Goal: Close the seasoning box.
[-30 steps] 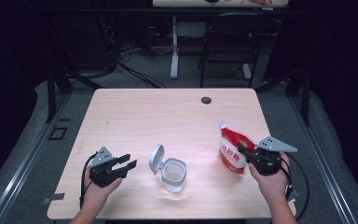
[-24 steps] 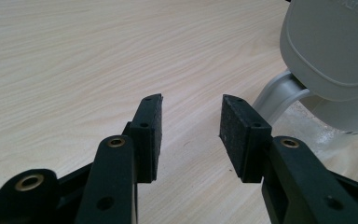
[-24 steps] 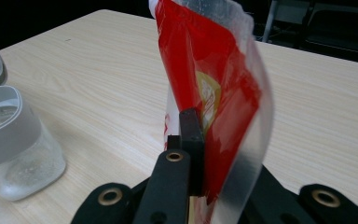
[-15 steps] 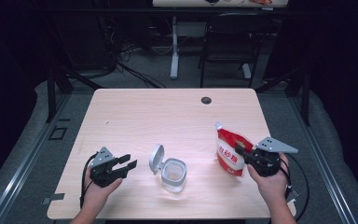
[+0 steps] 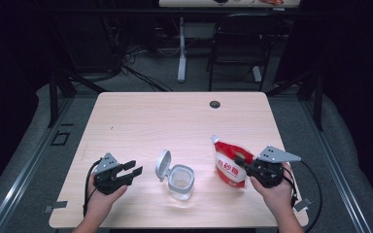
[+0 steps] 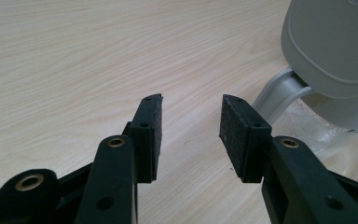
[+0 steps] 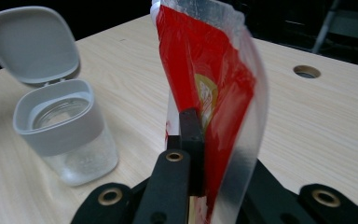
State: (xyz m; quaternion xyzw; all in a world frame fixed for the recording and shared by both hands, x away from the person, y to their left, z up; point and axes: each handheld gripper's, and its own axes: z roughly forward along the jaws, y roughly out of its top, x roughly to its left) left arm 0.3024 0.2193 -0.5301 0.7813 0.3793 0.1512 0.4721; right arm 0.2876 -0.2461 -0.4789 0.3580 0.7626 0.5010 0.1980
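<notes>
Nearest me, the right gripper [image 5: 240,162] has its fingers [image 7: 190,126] clamped tight on a red pouch [image 5: 229,165], pinching it low on one side so it stands up off the worktop [image 5: 175,121] with its clear sealed top leaning up and away. The left gripper [image 5: 132,171] rests by the near edge with its fingers [image 6: 150,126] standing well apart and nothing between them, only bare wood showing in the gap.

Between the two hands sits a small clear jar [image 5: 180,180] with a grey collar, its hinged grey lid [image 5: 162,165] flipped up and open on the side towards the left gripper. The pouch is just beside the jar, to its right, not touching it.

To my eye the job is getting the pouch's contents into that jar. Done well, the pouch wants carrying over the mouth and tipping slowly, spout end lowest; the grip is low, so the floppy top may fold. I'd have the idle left gripper steady the jar, or take the pouch's top corner, before anything pours. Farther off the worktop has only a cable hole [image 5: 215,104].
</notes>
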